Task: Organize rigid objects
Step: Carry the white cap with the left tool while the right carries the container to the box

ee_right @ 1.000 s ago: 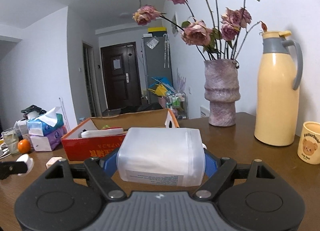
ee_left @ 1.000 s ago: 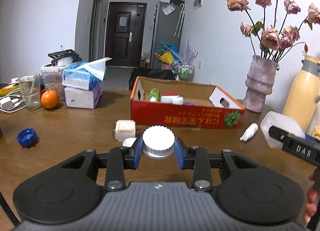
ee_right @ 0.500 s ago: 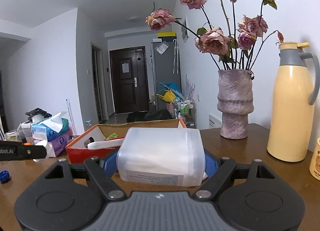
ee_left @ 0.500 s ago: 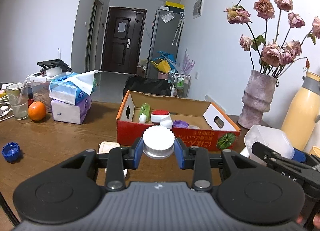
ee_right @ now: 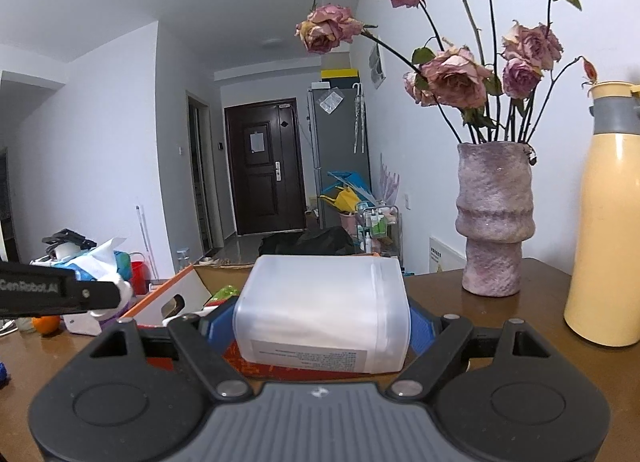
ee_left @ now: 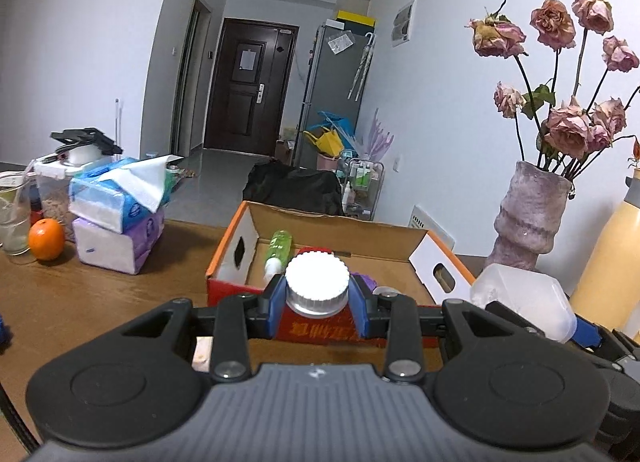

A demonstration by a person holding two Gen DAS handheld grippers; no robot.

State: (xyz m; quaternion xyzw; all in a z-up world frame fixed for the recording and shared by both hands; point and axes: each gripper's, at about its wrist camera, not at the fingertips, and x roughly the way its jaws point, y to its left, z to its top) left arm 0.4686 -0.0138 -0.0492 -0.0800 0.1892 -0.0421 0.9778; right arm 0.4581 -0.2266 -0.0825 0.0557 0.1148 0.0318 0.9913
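Observation:
My left gripper (ee_left: 317, 308) is shut on a white ribbed bottle cap (ee_left: 317, 281), held above the near wall of the red cardboard box (ee_left: 340, 234). Inside the box lie a green bottle (ee_left: 279, 246), a red-capped item and a purple lid. My right gripper (ee_right: 322, 324) is shut on a translucent white plastic jar (ee_right: 322, 310) lying sideways, just before the same box (ee_right: 176, 298). In the left wrist view that jar (ee_left: 520, 298) shows at the right. The left gripper with its cap (ee_right: 116, 294) appears at the left of the right wrist view.
A purple vase of dried roses (ee_left: 528, 214) and a yellow thermos (ee_right: 608, 222) stand on the wooden table (ee_left: 60, 294) at the right. Tissue packs (ee_left: 116, 218), an orange (ee_left: 46, 239) and a glass (ee_left: 14, 218) sit at the left. A small beige block (ee_left: 201, 346) lies under my left gripper.
Both grippers have moved forward toward the red box and slightly up, still holding the cap and the jar. The box now looks closer and the blue cap has slid out of the left view.

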